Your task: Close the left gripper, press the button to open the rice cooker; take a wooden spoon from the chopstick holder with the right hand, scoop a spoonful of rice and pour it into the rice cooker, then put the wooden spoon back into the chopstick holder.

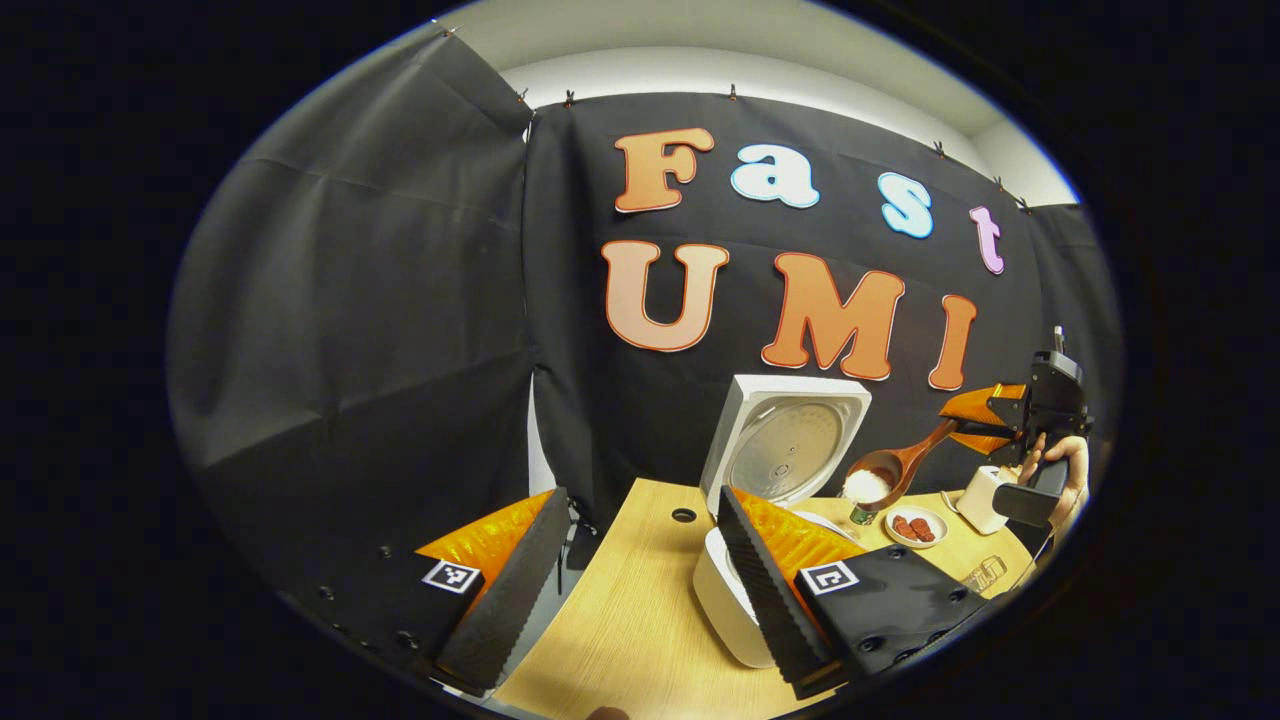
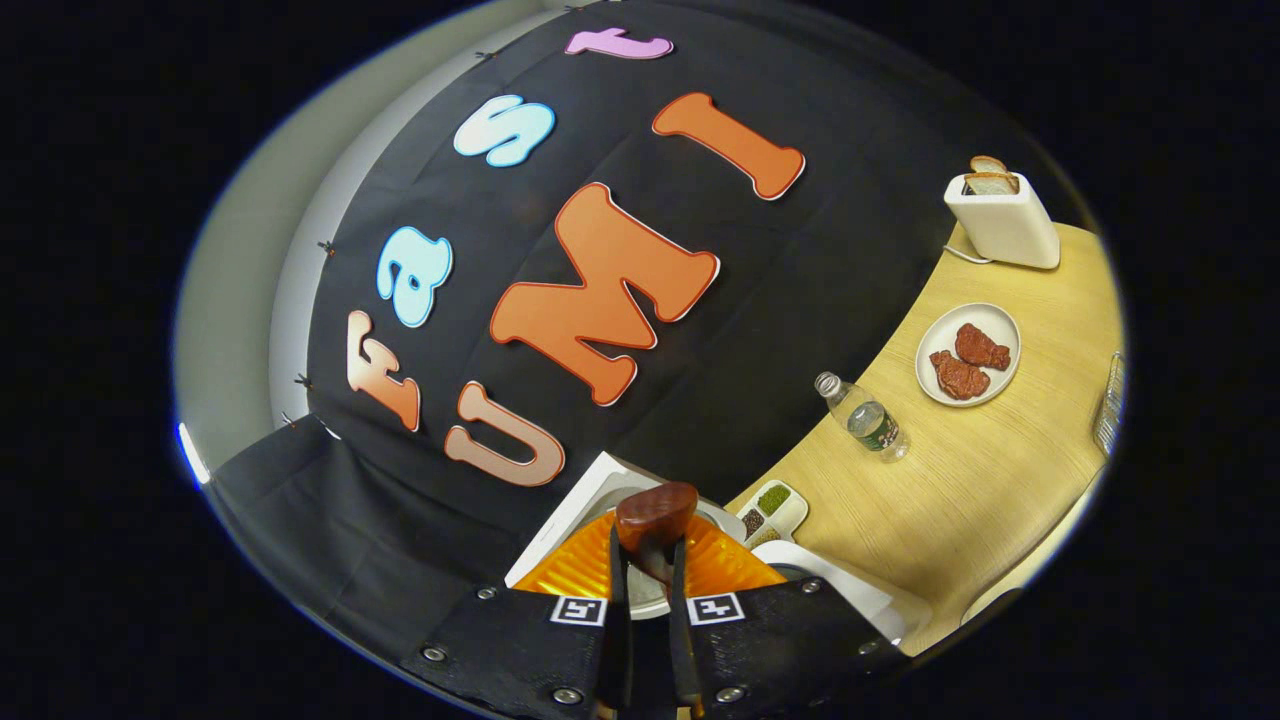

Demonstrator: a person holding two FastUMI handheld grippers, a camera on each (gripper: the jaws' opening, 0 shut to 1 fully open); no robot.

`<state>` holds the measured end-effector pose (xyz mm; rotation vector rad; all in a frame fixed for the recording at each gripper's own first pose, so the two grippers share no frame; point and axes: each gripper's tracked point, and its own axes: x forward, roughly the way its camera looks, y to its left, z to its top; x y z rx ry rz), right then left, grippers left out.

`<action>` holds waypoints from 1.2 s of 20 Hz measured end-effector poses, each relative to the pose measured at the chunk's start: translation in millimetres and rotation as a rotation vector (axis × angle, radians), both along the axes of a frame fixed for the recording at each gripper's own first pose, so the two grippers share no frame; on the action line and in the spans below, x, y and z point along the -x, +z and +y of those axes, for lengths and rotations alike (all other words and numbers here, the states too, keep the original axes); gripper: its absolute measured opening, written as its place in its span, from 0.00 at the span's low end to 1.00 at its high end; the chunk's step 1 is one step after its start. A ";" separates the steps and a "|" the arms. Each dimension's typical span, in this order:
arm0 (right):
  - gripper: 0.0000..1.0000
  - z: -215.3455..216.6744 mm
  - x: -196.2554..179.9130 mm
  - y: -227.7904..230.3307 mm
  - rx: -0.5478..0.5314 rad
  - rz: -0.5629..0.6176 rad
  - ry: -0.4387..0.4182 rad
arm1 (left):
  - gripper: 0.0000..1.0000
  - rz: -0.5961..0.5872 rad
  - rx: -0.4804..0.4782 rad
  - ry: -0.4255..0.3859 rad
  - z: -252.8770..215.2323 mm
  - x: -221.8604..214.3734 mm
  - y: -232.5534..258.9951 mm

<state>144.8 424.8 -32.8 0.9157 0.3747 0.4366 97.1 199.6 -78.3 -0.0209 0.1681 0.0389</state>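
The black cloth wall (image 1: 380,330) closes the booth on two sides, with a strip of pale room wall (image 1: 700,70) above it. Below it lies the light wooden table (image 1: 640,620), with a small round hole (image 1: 684,515) in its top just left of the rice cooker (image 1: 725,600). The white rice cooker stands near the table's back edge, close to the cloth, with its lid (image 1: 785,440) raised upright and its ribbed inner plate facing forward. To the right of the cooker on the table are a white toaster (image 2: 1003,222) with bread in its slot, a white plate (image 2: 968,355) carrying two reddish pieces, a small plastic bottle (image 2: 862,417) and, nearest the cooker, a small divided dish (image 2: 772,508) of seasonings. The left gripper (image 1: 640,585) hangs in front of the cooker with its fingers spread wide apart, holding nothing. The right gripper (image 2: 648,620), seen in the left gripper view in a hand to the right of the cooker, is clamped on the handle of the wooden spoon (image 1: 895,465). The spoon's bowl, heaped with white rice (image 1: 866,485), is in the air just right of the open lid.
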 end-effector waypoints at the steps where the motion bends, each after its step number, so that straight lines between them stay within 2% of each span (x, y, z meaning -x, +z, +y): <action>1: 0.15 0.3 0.3 -0.6 0.011 -0.005 -0.001 | 1.00 -0.001 -0.002 0.002 0.1 0.1 0.3; 24: 0.14 27.5 1.7 -6.4 0.299 -0.204 0.041 | 1.00 0.017 -0.001 0.037 10.4 -4.5 -8.8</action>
